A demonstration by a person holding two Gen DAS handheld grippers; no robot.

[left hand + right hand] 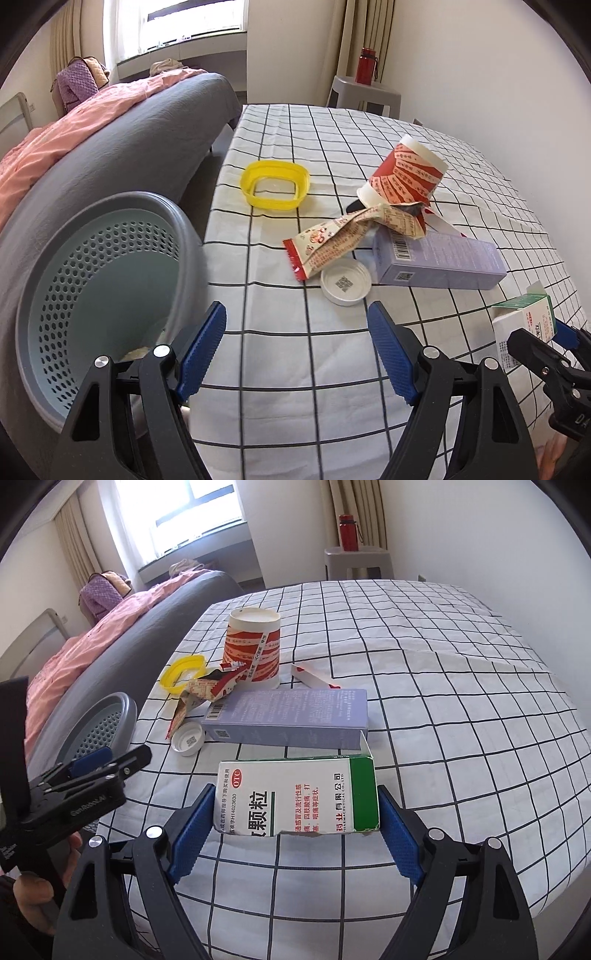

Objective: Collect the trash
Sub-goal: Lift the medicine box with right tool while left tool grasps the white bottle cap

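Between the right hand-held gripper (295, 823) fingers sits a clamped medicine box (297, 797), the left hand-held gripper (295, 354) wide and empty, while cup (404, 173), wrapper (332, 240) and lid (345, 281) ahead await the bin (110, 295).

On the counter (443, 664) lie 2 cardboard boxes: 1 lilac box (291, 716) at the middle and 1 green-and-white medicine box (299, 797) at 6 o'clock of it. There is 1 paper cup (255, 646) at 12 o'clock, 1 yellow ring (183, 668) at 10 o'clock, 1 torn snack wrapper (207, 690), 1 white cap (188, 740) at 9 o'clock, and 1 red-and-white slip (314, 677). Beside the counter stands 1 grey bin (99, 295). Farther off: 1 red bottle (348, 531) on 1 stool (356, 559).
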